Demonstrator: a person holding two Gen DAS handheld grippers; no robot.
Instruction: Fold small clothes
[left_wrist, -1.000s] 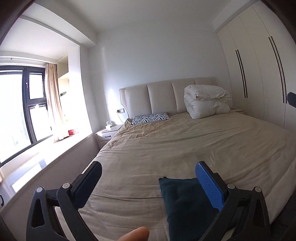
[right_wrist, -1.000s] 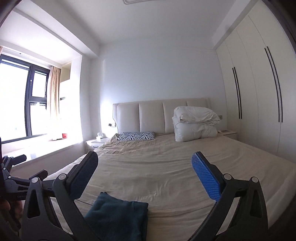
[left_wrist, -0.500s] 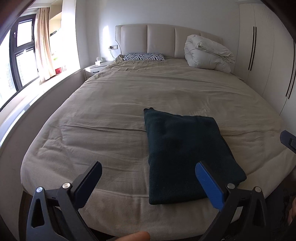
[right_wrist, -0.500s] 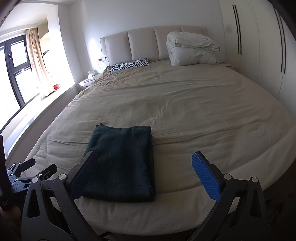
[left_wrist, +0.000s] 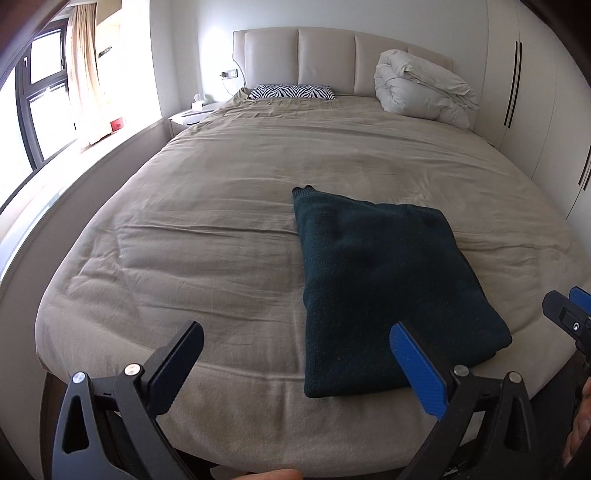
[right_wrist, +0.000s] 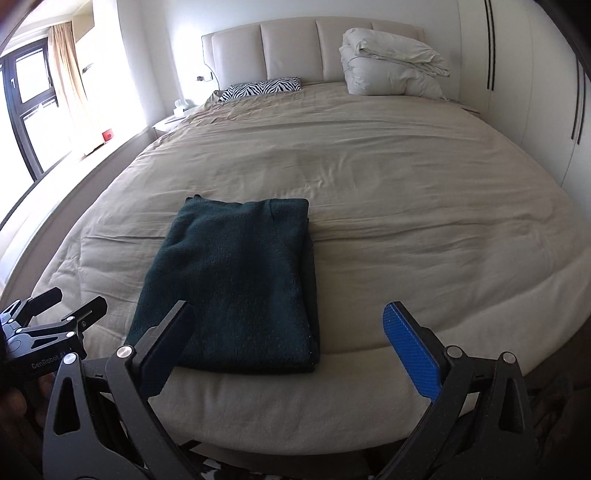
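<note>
Sweater (left_wrist: 384, 291) folded into a rectangle, flat on bed (left_wrist: 207, 229) near the foot edge. Long axis from foot toward headboard (left_wrist: 325, 55), tilted slightly toward 11 o'clock in left view; one small corner pokes out at the far left end. Dark teal, fuzzy knit, thick layered edges at the near end. Bed cover beige, wrinkled. Zebra pillow (left_wrist: 291, 91) and rolled white duvet (left_wrist: 421, 88) at 12 o'clock by the headboard.

Left gripper (left_wrist: 295, 365) fingers wide apart, holding nothing, off the foot edge; right finger (left_wrist: 415, 369) overlaps the sweater's near corner in view, contact unclear. Right gripper (right_wrist: 288, 347) fingers equally wide, empty, sweater (right_wrist: 236, 284) at 11 o'clock of it.
</note>
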